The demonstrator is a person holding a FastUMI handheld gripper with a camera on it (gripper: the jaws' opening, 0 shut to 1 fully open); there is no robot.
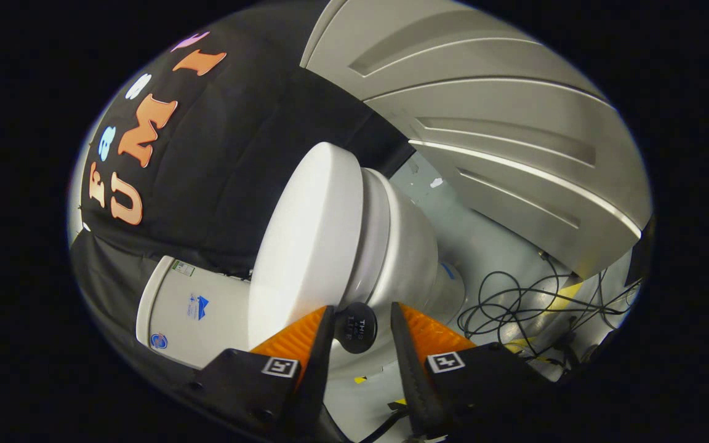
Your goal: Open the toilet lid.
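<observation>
The grey panelled door [502,141] fills the upper right of the frame. The white oval plastic toilet lid [305,240] stands in the centre, slightly lifted from the seat. At the bottom centre, a small round black knob [356,327] sits between the tool [360,320] fingers, which are open around it

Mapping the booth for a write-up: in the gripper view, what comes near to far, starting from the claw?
Claw, open around a black knob → closed toilet lid → toilet tank → black cloth wall.
</observation>
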